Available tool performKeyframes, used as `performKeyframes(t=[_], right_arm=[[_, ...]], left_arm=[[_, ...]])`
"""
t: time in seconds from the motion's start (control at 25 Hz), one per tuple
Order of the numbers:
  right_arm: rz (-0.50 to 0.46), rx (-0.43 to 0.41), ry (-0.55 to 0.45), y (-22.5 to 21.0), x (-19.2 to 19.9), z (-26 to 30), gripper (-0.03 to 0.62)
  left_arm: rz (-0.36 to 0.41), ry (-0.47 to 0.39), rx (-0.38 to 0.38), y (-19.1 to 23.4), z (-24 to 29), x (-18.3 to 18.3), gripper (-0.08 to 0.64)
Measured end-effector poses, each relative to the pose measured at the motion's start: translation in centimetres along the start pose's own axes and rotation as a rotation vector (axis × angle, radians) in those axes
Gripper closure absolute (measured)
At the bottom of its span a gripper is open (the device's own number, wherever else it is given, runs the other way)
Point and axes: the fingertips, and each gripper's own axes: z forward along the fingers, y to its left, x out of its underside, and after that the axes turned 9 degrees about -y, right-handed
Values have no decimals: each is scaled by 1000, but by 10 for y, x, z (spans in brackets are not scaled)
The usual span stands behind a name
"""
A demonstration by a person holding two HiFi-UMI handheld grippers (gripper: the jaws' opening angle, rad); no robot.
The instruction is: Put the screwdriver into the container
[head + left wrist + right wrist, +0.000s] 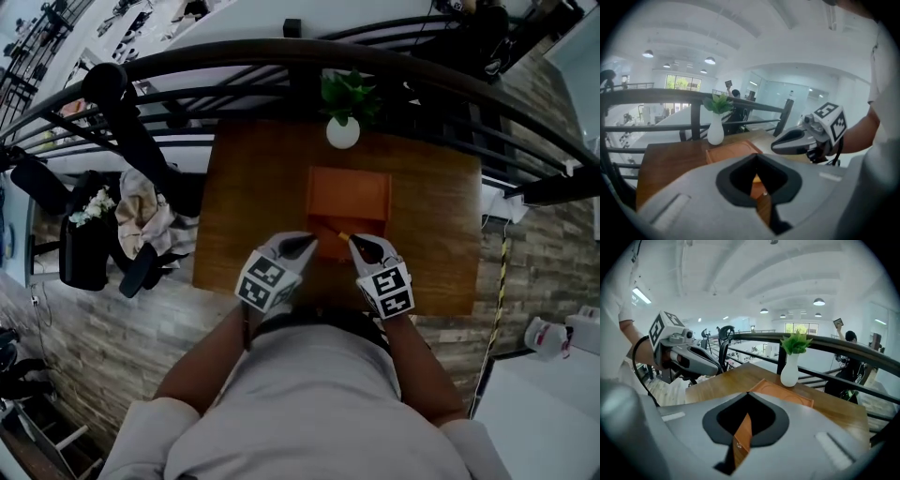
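1. On the middle of the wooden table (pixel 244 206): one orange container (pixel 349 192), shallow, rectangular, open at the top.
2. At the container's near edge: screwdriver (pixel 343 236). Only a small yellow end shows, just beside the right gripper's tip. Whether it lies inside the container or on its rim cannot be told.
3. Left gripper (pixel 302 246): held over the near part of the table, tip pointing toward the container's near left corner. Jaws drawn together at the tips, nothing between them. Its own view shows mostly table wood through the narrow slit behind the tips.
4. Right gripper (pixel 359 246): held near the left gripper but apart from it, tip at the container's near edge. Jaws likewise closed tip to tip, nothing clamped. Wood alone shows through the slit in its own view.
5. Marker cubes (pixel 265 279): one on each gripper, at the person's wrists.
6. White vase (pixel 343 132) with a green plant (pixel 349 94): upright at the table's far edge, beyond the container and apart from it.
7. Dark metal railing (pixel 281 56): runs along behind the table's far edge.
8. Dark chair (pixel 141 267) draped with pale cloth (pixel 141 216): on the floor left of the table.
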Motion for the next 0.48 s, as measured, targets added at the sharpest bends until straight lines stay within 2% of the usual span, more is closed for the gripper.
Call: performKeyframes(t=[0.2,0.36,0.48], right_arm=[[33,43,-129,14,-53,-32,584],[37,68,-212,28,-91,-57,584],[36,81,-265,38,-116,-73,584]], left_arm=[[59,-82,10,-8,-32,-38,555],[67,-164,21,-16,-61,-71,555],[102,-208,26,-23,-82,-94,555]])
